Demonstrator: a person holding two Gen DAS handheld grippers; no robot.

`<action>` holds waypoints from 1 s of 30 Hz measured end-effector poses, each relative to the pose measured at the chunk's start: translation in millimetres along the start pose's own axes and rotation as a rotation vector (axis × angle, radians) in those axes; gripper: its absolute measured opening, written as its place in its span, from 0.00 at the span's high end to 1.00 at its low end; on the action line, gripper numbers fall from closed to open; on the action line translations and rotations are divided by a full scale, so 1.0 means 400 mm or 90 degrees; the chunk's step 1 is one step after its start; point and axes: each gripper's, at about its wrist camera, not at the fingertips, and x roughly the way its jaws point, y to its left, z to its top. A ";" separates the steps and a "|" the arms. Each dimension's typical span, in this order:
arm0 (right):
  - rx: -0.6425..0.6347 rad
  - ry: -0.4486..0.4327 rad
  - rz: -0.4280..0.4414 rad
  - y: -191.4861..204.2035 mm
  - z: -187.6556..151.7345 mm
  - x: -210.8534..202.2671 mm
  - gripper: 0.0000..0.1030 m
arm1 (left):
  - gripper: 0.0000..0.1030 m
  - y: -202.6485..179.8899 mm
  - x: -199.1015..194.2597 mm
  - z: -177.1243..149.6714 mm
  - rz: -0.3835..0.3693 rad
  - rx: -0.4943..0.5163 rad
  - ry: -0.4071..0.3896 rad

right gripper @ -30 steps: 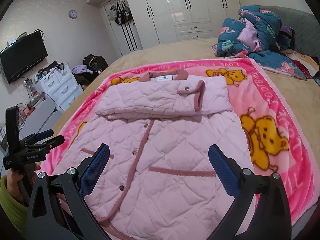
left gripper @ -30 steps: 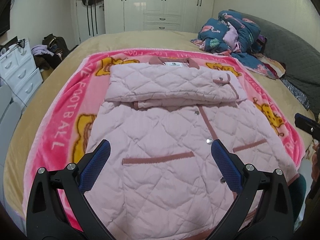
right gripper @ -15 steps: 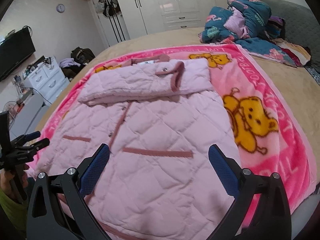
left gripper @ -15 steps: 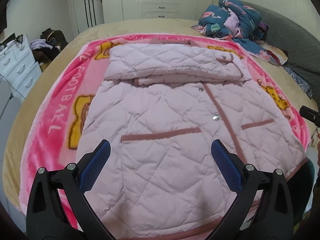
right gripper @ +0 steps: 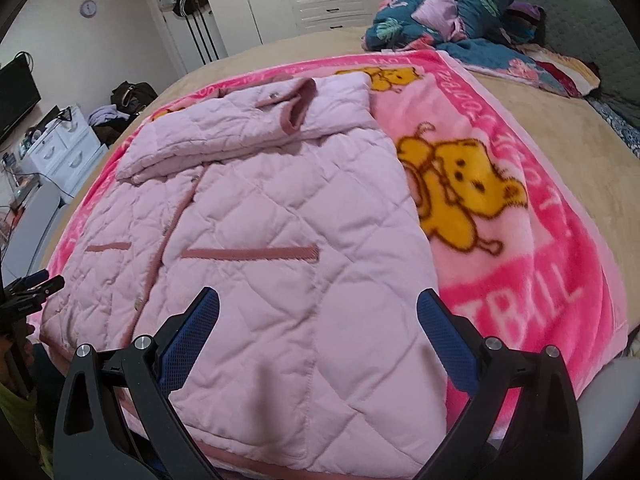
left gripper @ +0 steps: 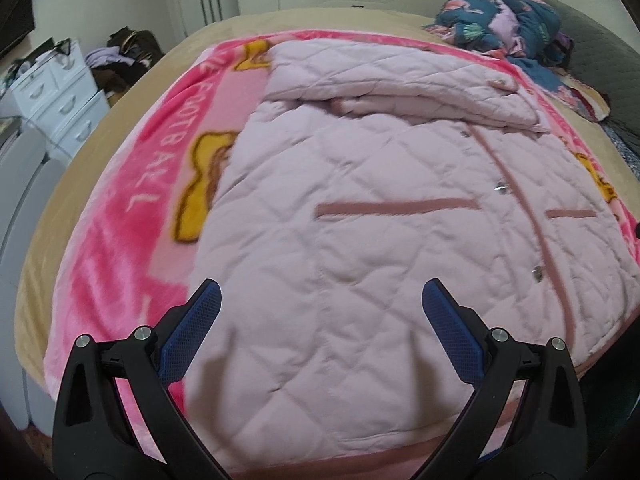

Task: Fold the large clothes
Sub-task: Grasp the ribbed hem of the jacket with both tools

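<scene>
A pale pink quilted jacket [left gripper: 380, 208] lies front up on a pink cartoon blanket [left gripper: 132, 224] on the bed, both sleeves folded across its chest. My left gripper [left gripper: 320, 300] is open and empty, low over the jacket's bottom left hem corner. My right gripper [right gripper: 318, 308] is open and empty, low over the jacket [right gripper: 256, 240] near its bottom right hem corner. The left gripper also shows at the left edge of the right wrist view [right gripper: 28, 290].
The blanket [right gripper: 520, 264] covers a tan bedspread [right gripper: 568, 128]. A heap of blue patterned bedding [right gripper: 448, 8] lies at the far right of the bed. White drawers [left gripper: 60, 96] and bags stand on the left, wardrobes at the back.
Both grippers have dropped and moved apart toward the jacket's bottom hem corners, left one to the left, right one to the right. Both stay open. The jacket has not moved.
</scene>
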 end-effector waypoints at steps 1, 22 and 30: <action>0.000 0.003 -0.002 -0.004 -0.004 0.002 0.04 | 0.08 0.013 0.004 -0.006 0.007 -0.005 0.005; 0.031 0.066 -0.029 -0.085 -0.091 0.015 0.04 | 0.08 0.116 0.053 -0.114 -0.020 -0.086 0.081; 0.039 0.093 -0.033 -0.108 -0.126 0.007 0.04 | 0.08 0.094 0.064 -0.123 -0.048 -0.085 0.095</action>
